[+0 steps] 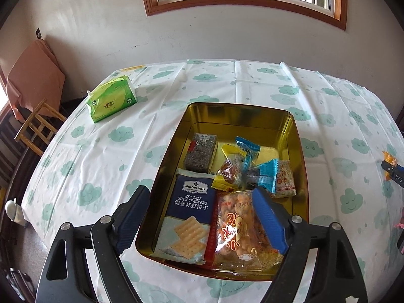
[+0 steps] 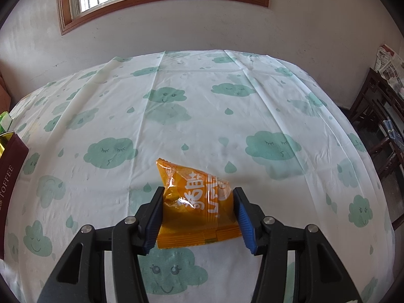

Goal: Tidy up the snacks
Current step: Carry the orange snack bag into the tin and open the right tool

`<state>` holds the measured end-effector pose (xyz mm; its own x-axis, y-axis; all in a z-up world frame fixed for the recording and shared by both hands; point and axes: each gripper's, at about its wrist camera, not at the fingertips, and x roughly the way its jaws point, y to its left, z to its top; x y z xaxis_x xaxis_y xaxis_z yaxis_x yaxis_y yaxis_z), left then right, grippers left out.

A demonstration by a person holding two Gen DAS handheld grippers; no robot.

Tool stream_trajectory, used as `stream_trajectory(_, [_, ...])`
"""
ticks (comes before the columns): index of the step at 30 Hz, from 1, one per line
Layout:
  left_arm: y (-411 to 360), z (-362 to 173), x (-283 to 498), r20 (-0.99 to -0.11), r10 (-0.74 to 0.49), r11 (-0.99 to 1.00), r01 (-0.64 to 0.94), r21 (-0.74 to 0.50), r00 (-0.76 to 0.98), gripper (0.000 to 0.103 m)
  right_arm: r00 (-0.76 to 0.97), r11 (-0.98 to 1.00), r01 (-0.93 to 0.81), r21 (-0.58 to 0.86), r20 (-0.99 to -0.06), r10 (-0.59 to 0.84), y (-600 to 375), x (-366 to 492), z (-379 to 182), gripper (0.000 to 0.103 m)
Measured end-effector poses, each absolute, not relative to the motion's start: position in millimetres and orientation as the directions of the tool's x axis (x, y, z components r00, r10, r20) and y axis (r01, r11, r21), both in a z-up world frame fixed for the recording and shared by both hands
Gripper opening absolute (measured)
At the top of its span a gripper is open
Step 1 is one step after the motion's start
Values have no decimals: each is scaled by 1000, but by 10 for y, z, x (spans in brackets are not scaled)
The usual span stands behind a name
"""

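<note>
- Left gripper (image 1: 202, 217): jaws spread wide, nothing pinched. They hang over the near end of the tin (image 1: 298, 136), with the cracker pack (image 1: 186, 217) and the peanut bag (image 1: 240, 229) below the gap. Looks like a release pose, so the peanut bag was probably the last item in.
- Right gripper (image 2: 198, 217): jaws bracket the orange packet (image 2: 199, 204) on the table (image 2: 202, 101). Left pad touches the wrapper; the right pad seems to sit just off it. Can't tell if it's a real pinch yet, so I call it unclamped.
- Orange packet lies flat on the cloth, well to the right of the tin. My read: it's the next item to go in.
- Tin holds the sorted snacks. Big flat packs sit at the near end, small ones are piled mid-tin, and the far end is bare gold floor, so there is room left.
- Count in the tin: 1 cracker pack, 1 peanut bag, 1 grey sesame block (image 1: 200, 155), 1 yellow-wrapped cake (image 1: 231, 168), 2 blue-wrapped sweets, 1 pale rice bar (image 1: 285, 180). The pile overlaps, so the count of small ones is approximate.
- Outside the tin: 1 orange packet.
- Far left: 1 green tissue pack (image 1: 112, 98), not a snack, parked clear of the work.
</note>
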<state>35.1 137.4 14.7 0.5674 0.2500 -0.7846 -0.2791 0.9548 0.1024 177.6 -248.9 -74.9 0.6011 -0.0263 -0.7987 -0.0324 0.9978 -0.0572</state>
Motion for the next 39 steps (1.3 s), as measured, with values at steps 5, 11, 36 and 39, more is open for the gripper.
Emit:
stream_trajectory(5, [1369, 112, 347, -790, 246, 955, -277, 100, 561, 81, 601, 998, -14, -63, -799, -42, -2474, 1761, -742, 52])
stream_trajectory(11, [1402, 57, 340, -799, 238, 954, -287, 86, 552, 82, 600, 998, -7, -60, -799, -44, -2440, 1709, -717, 50])
stream_trajectory(36, [1936, 90, 78, -795, 274, 920, -388, 53, 541, 87, 590, 903, -416, 113, -721, 362, -399, 1031, 90, 49])
stream_trajectory(39, [2015, 94, 48, -795, 279, 916, -397, 53, 538, 87, 573, 882, -457, 119, -719, 394, -134, 974, 119, 49])
